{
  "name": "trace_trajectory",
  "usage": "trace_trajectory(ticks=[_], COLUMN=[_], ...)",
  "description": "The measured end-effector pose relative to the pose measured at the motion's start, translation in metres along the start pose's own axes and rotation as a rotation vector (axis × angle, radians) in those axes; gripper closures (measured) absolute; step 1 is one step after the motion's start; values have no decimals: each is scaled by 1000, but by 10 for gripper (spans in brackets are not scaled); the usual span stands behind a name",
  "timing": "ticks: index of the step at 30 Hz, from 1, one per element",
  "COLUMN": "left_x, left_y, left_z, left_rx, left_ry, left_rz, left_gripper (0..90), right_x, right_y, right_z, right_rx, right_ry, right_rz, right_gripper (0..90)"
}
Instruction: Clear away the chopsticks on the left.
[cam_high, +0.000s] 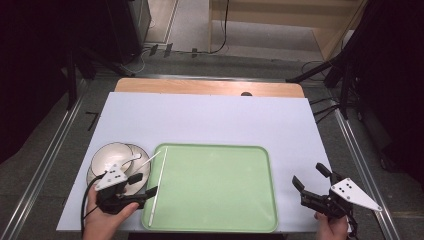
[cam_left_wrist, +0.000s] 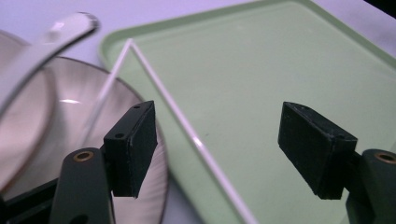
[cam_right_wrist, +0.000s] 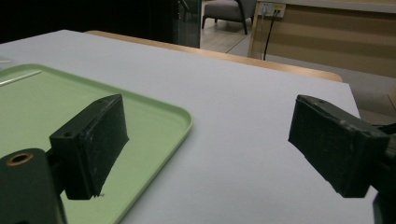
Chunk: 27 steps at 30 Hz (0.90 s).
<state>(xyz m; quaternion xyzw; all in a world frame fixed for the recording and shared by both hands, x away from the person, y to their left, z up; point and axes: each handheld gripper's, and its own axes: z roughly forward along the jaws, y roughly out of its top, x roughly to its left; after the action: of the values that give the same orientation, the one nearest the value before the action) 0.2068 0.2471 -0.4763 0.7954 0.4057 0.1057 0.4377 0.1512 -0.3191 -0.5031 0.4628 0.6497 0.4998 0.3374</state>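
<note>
White chopstick (cam_high: 157, 187) lies lengthwise along the left inner edge of the green tray (cam_high: 250, 220), a second chopstick (cam_high: 144, 162) leaning from the stacked plates (cam_high: 112, 155) to meet it at the tray's far corner. Left gripper (cam_high: 145, 189) hovers beside the tray edge, jaws apart with nothing pressed between them, likely having set the stick down. Right gripper (cam_high: 309, 176) waits over the white table cover (cam_high: 210, 117) right of the tray, jaws wide and empty
</note>
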Motion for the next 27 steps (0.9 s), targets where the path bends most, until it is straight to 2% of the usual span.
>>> trace_trajectory(ticks=[6,8,14,16,17,20,23,27], left_x=[24,30,42,46,48,51,50,48], left_y=[-9,-11,-16,-18,-19,-23,-24,-24], left_z=[-28,-35,-49,-52,-52,-46,-37,-24], left_rx=[-13,-15,25,34,45,112,140,189], left_ry=[53,57,95,103,103,146,149,180], left_rz=[-8,-13,20,10,7,19,22,40], left_gripper=[337,397,478,507,520,555,622,676], right_x=[0,1,1,1,1,1,1,1], right_y=[0,1,0,0,0,0,0,0], right_z=[0,0,1,1,1,1,1,2], right_rx=[1,0,5,7,6,6,6,7], right_ry=[0,2,1,1,2,2,3,7], right_rz=[-1,0,1,1,2,2,3,-2], right_gripper=[115,115,115,115,115,115,115,115])
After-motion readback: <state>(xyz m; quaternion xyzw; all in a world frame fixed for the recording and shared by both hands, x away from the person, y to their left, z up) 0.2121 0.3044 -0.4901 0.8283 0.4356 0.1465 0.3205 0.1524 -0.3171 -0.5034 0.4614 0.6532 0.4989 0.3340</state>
